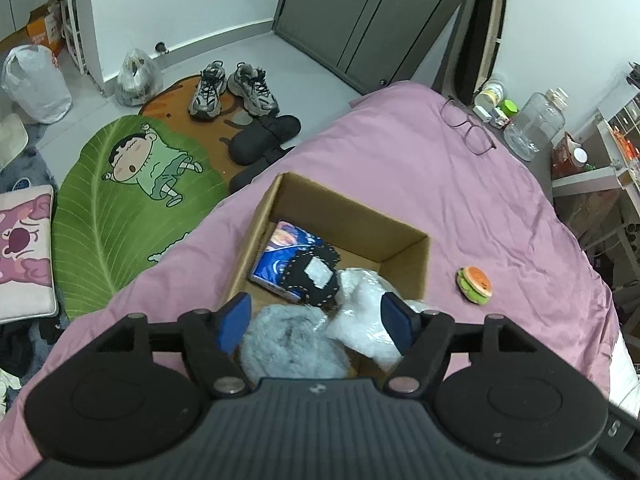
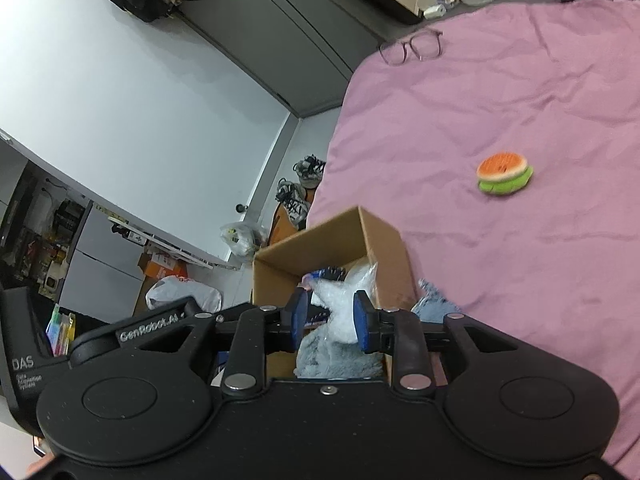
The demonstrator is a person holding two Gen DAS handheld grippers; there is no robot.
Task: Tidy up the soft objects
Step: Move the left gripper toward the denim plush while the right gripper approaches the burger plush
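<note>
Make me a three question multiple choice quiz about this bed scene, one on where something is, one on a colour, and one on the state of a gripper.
1. Where is the burger plush?
A. inside the cardboard box
B. on the pink bedsheet, outside the box
C. on the floor rug

2. What colour is the fluffy item at the near end of the cardboard box?
A. grey
B. red
C. yellow

3. How is the left gripper?
A. shut on the glasses
B. open above the box
C. shut on the burger plush

Answers: 1 B, it lies alone on the pink bedsheet to the box's right. 2 A, its fur looks pale grey. 3 B, its blue pads stand wide apart, gripping nothing.
</note>
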